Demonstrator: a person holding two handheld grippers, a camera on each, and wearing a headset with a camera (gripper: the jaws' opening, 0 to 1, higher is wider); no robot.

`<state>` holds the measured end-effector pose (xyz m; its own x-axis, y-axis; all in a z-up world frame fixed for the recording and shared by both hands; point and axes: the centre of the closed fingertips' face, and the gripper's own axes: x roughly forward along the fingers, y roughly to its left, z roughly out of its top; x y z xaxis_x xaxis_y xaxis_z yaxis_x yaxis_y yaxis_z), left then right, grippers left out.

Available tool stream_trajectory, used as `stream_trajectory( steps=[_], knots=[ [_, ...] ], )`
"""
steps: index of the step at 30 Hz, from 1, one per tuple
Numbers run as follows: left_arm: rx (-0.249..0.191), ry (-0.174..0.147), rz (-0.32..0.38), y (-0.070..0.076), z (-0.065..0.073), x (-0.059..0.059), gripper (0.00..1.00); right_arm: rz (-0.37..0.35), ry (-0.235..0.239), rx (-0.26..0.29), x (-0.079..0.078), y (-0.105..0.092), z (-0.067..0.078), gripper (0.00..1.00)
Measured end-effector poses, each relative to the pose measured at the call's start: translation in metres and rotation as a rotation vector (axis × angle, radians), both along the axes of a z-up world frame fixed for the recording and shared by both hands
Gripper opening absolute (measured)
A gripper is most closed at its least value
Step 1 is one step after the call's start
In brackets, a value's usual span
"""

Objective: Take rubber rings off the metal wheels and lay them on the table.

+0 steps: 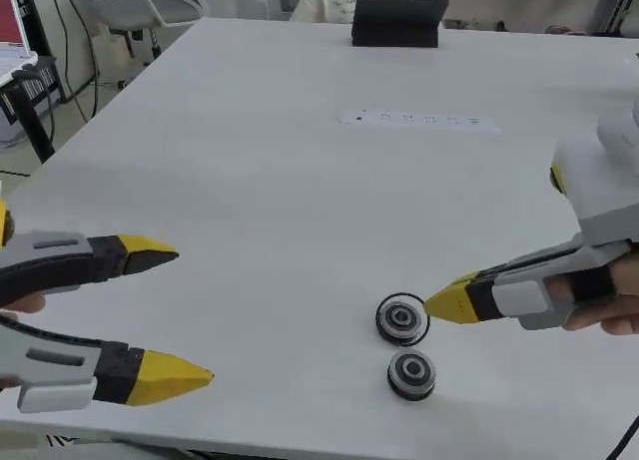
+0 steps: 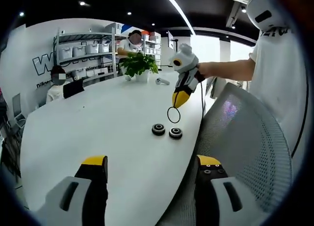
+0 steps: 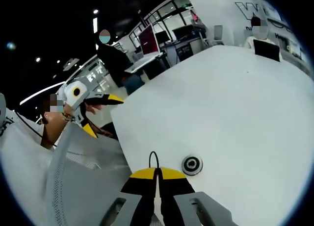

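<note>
White table (image 1: 300, 181). Left gripper (image 1: 192, 315) at 8 o'clock, jaws wide, idle. Right gripper (image 1: 434, 306) at 4 o'clock, pinched tight on rubber ring (image 2: 168, 115), hanging above far wheel (image 1: 402, 318) and near wheel (image 1: 411, 373). Risk: thin ring slips from pinch and snags on wheel, or rolls off near edge.

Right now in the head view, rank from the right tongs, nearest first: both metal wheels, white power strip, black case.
1. Farther wheel, just left of the right tongs' tips.
2. Nearer wheel, a little closer to the person.
3. White power strip, mid-table, ahead.
4. Black case, farthest back, beyond the strip.
</note>
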<state>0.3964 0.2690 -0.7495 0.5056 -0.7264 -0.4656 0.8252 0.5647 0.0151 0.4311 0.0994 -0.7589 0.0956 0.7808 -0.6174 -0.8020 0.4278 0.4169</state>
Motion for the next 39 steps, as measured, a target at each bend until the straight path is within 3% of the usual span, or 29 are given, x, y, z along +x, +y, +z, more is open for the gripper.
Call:
stream_trajectory(
  steps=[3,8,12,22,28,39],
  knots=[
    [0.003,0.012,0.029,0.006,-0.006,-0.003,0.7,0.013,-0.012,0.005,0.0,0.004,0.004,0.0],
    [-0.028,0.031,0.092,0.011,-0.011,-0.002,0.76,0.033,-0.026,0.009,0.0,0.013,0.007,0.0],
    [-0.063,0.039,0.094,0.006,-0.01,-0.005,0.82,0.053,-0.031,0.009,-0.002,0.022,0.007,0.0],
    [-0.072,0.033,0.087,-0.001,-0.008,-0.004,0.9,0.081,-0.029,0.021,0.001,0.045,0.003,0.0],
    [-0.072,0.026,0.086,-0.002,-0.006,-0.003,0.91,0.113,-0.01,0.005,-0.001,0.06,-0.007,0.0],
    [-0.09,0.017,0.092,-0.006,-0.004,-0.004,0.91,0.166,0.001,-0.069,-0.004,0.076,-0.039,0.0]
  ],
)
